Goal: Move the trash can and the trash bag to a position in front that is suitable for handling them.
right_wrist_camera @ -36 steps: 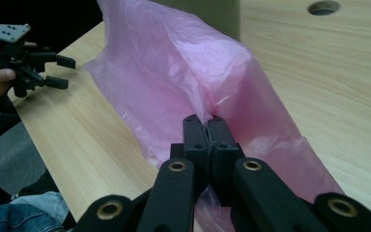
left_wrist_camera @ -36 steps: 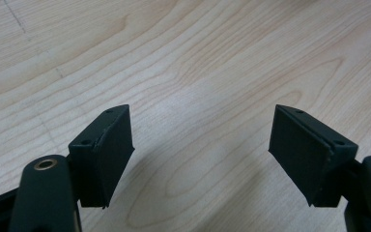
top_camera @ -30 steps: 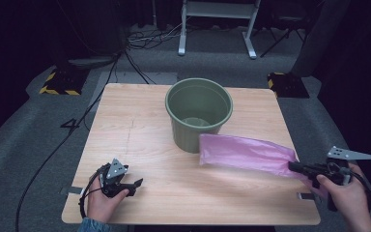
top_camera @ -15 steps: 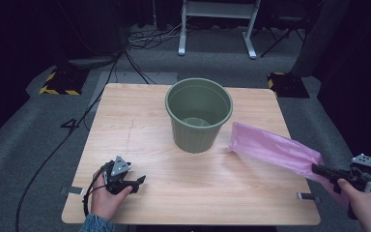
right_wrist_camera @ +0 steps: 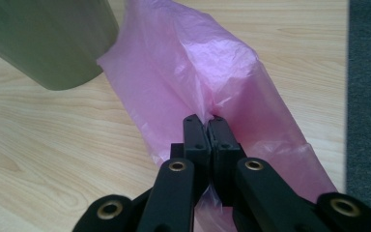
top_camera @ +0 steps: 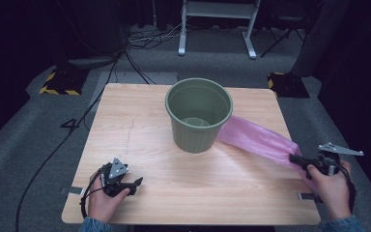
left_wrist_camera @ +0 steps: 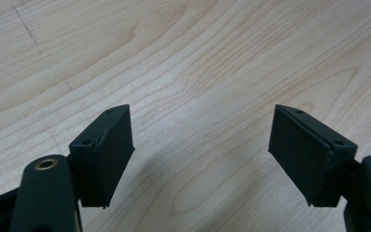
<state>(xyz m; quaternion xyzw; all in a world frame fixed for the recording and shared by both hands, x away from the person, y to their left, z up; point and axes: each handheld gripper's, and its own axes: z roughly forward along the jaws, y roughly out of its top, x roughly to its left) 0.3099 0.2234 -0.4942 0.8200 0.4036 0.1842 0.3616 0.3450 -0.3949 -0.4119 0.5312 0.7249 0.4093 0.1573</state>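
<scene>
A pink plastic bag (top_camera: 260, 140) lies stretched across the wooden table (top_camera: 149, 145), from beside the green bucket (top_camera: 199, 116) to the right edge. The right gripper (top_camera: 294, 158) is clamped tight on its near end. The left gripper (top_camera: 137, 182) rests at the front left, jaws wide apart, holding nothing.

Pretty dark room overall. A light wood table (top_camera: 140, 145) sits on grey carpet (top_camera: 34, 145). Black cables (top_camera: 125, 53) snake across the floor behind it, next to a white metal stand (top_camera: 217, 19). Two yellow-and-black striped blocks (top_camera: 58, 83) flank the table's far corners.
</scene>
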